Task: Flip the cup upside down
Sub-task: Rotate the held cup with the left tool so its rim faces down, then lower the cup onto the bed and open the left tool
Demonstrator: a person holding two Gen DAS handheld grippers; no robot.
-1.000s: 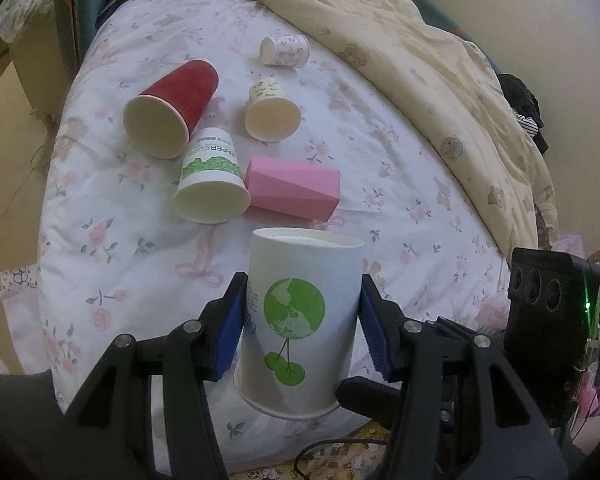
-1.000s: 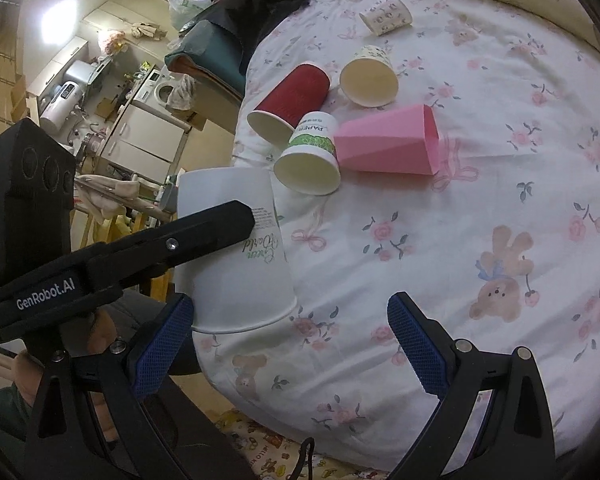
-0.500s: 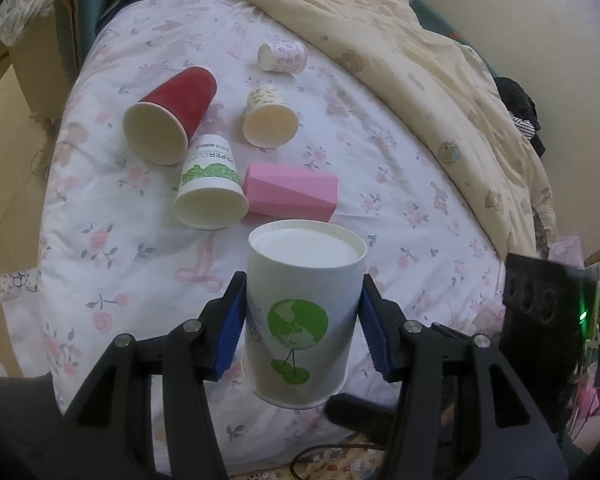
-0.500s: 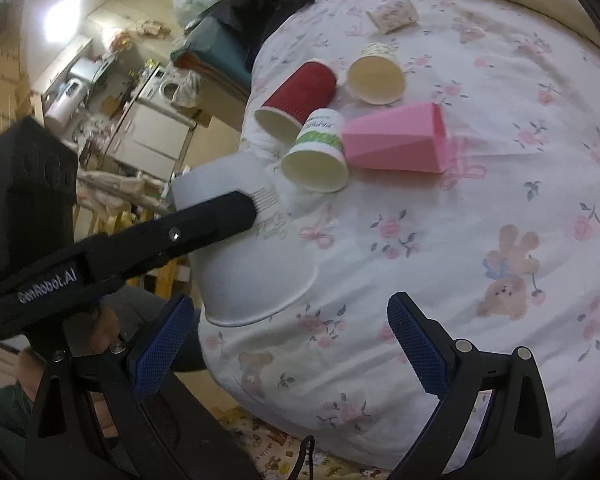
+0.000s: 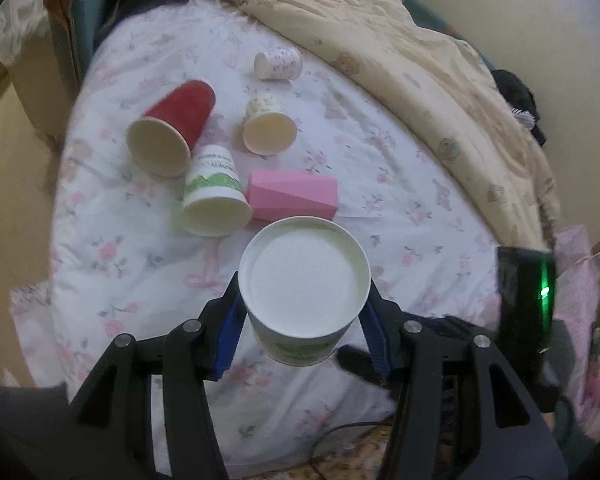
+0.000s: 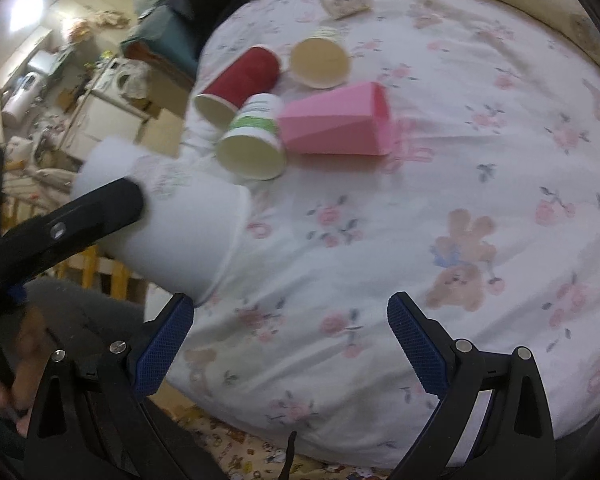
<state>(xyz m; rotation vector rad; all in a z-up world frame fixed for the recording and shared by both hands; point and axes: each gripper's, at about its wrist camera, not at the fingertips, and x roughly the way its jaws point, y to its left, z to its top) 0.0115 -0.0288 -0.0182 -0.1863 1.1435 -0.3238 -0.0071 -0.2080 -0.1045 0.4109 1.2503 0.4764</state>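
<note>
The left gripper (image 5: 304, 320) clenches the smooth white paper cup (image 5: 304, 284), a tapered cylinder held above the soft flowered bedsheet (image 5: 120, 248), while the right gripper (image 6: 288, 344), with ribbed blue pads, stands released.

The white cup (image 5: 304, 284) in the left hand-held gripper (image 5: 302, 320) has tipped from nearly upright a second ago: its flat base now faces the left camera, hiding its green print, and from the right it leans steeply.
</note>
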